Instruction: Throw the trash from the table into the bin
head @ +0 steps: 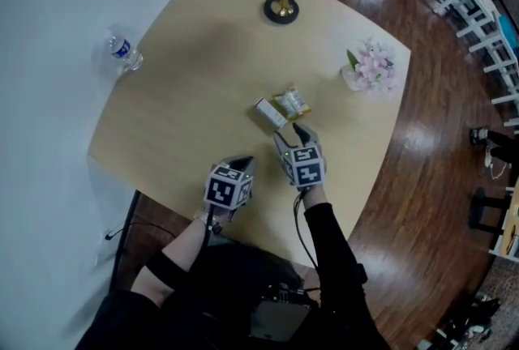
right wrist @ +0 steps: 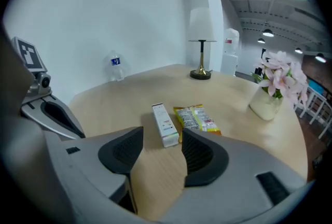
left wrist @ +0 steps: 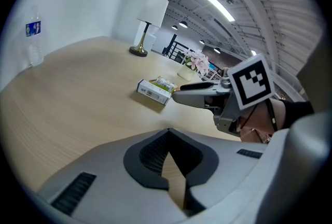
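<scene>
A white carton (head: 270, 113) and a yellow-green snack wrapper (head: 292, 101) lie side by side near the middle of the round wooden table (head: 186, 97). My right gripper (head: 293, 132) hovers just short of them, open and empty. In the right gripper view the carton (right wrist: 164, 124) lies straight ahead of the gap (right wrist: 162, 140), with the wrapper (right wrist: 197, 119) to its right. My left gripper (head: 242, 163) hangs further back near the table's front edge, its tips together (left wrist: 167, 132) with nothing in them. From there the carton (left wrist: 153, 91) and the right gripper's fingers (left wrist: 194, 94) show ahead. No bin is in view.
A lamp base (head: 281, 10) stands at the table's far side, a water bottle (head: 123, 51) at its left edge by the white wall, and a vase of pink flowers (head: 371, 69) at the right. Dark wood floor (head: 430, 130) lies around the table's right side.
</scene>
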Tool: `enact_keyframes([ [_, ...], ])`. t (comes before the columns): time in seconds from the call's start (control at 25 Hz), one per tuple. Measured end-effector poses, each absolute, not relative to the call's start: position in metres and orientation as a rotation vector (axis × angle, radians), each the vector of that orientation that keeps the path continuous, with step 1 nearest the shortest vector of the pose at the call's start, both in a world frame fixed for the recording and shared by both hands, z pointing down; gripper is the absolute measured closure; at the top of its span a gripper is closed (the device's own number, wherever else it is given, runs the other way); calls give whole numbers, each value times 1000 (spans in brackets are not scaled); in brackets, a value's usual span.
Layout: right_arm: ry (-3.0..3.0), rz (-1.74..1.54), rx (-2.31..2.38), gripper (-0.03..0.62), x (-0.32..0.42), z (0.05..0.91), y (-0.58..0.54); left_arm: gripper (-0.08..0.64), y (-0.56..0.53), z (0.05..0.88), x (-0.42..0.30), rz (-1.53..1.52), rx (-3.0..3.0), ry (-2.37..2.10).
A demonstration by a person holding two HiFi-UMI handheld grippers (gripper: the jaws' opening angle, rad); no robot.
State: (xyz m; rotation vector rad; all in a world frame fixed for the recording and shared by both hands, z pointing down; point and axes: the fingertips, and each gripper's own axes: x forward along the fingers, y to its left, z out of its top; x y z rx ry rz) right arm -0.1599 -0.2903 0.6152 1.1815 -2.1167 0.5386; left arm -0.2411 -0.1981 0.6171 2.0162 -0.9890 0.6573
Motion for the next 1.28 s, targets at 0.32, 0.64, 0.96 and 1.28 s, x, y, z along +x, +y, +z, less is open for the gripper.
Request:
enact_keyframes([
  [0.32, -2062, 524, 1136, 347, -170, 641, -320, 555, -207, 624, -252, 629, 1982, -1000],
  [0.64, -1997, 516, 1104, 371, -177, 660, -319, 555, -206, 636, -263, 646, 1957, -1003],
  [0.96, -2034, 531, 1136, 431, -180, 646, -307, 555, -204, 637, -267, 648, 1942, -1024],
  [1.28, -2111, 593, 1168, 433, -174, 608, -260, 555, -193, 631, -253, 678, 1979, -1001],
])
